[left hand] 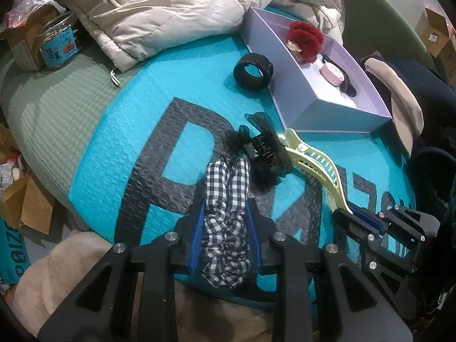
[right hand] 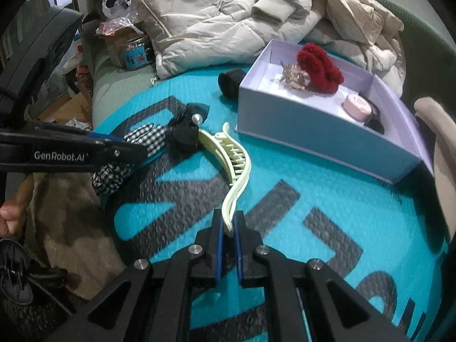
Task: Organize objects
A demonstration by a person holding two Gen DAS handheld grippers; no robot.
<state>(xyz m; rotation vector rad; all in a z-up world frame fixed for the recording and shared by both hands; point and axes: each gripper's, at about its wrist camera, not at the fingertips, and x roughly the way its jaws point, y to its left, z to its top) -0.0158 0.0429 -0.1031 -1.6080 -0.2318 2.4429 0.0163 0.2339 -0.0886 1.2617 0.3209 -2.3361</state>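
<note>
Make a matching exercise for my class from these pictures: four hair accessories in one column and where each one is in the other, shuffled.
1. checked scrunchie
2. pale yellow hair clip
3. red scrunchie
4. black cuff

A. inside the lavender box
B. between the left gripper pads
C. on the mat beside the box
D. pinched by the right gripper

Pairs: 1-B, 2-D, 3-A, 4-C

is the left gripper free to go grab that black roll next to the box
Probably not yet: the left gripper is shut on the checkered scrunchie. The path over the mat to the black roll looks clear, apart from the black hair clip lying just ahead.
</note>
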